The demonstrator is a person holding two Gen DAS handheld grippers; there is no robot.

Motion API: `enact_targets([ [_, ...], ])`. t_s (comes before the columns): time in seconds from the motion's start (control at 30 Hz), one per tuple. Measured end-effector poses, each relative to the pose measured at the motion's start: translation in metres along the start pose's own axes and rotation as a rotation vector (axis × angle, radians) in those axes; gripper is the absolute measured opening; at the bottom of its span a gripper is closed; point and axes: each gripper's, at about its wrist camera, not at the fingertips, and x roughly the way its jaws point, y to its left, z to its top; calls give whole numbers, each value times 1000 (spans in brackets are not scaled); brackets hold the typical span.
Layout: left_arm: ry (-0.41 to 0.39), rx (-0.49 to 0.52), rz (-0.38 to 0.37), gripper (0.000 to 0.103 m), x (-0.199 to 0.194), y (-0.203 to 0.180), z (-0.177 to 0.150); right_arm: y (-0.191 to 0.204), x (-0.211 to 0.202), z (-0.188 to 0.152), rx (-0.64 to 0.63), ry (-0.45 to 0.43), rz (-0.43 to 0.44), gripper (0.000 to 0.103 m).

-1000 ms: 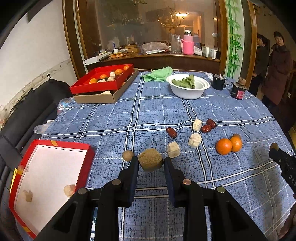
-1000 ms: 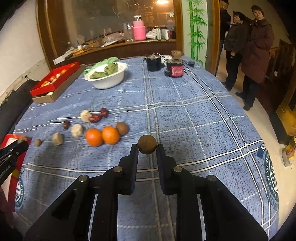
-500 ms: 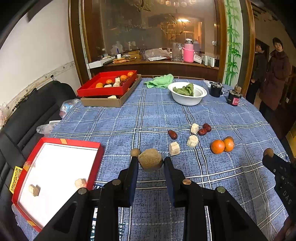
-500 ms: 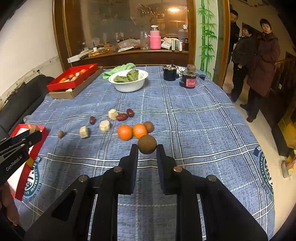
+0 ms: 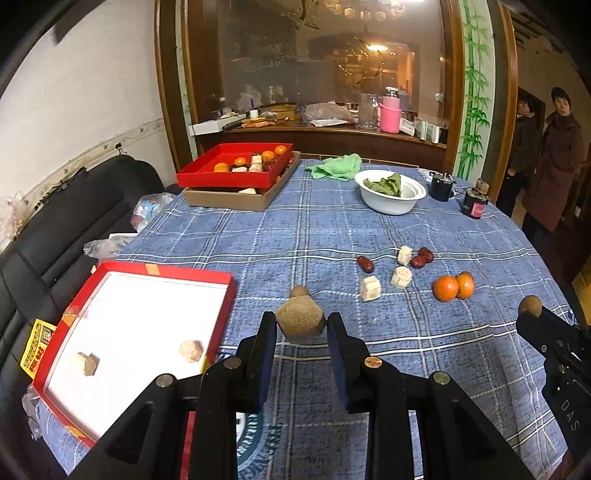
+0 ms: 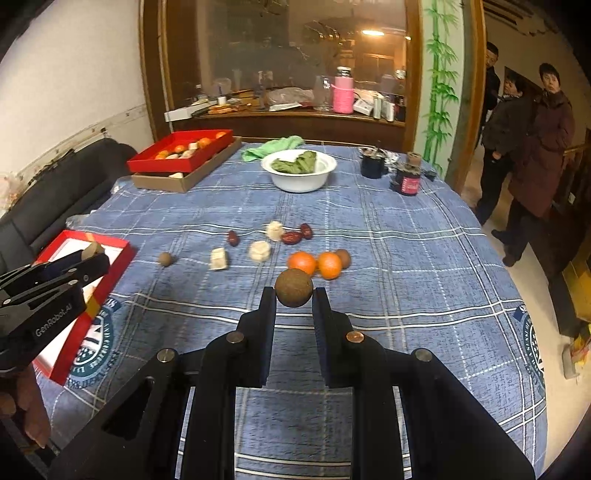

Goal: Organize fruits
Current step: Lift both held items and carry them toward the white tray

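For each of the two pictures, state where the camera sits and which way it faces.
Left wrist: rides the left gripper, facing across the table to the cabinet; shows its fingers clamping a tan block.
Right wrist: rides the right gripper, facing likewise; shows fingers clamping a brown ball.
Shared: oranges, white bowl, and each view sees the other gripper.

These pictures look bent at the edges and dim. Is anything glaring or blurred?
Left wrist view: fisheye curves the wall and table, corners go black, a lamp glares in the glass. Right wrist view: same bending, a bright ceiling light, onlookers soft at the edge.
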Motion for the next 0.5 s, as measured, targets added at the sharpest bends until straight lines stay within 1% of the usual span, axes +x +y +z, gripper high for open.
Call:
enact_targets([
  [0.27, 5, -43, 1, 27, -6, 29, -8, 36, -4, -1, -54, -1, 43, 19],
  [0.5, 15, -86, 3, 27, -6, 54, -16, 65, -5, 0, -100, 1, 58, 19],
])
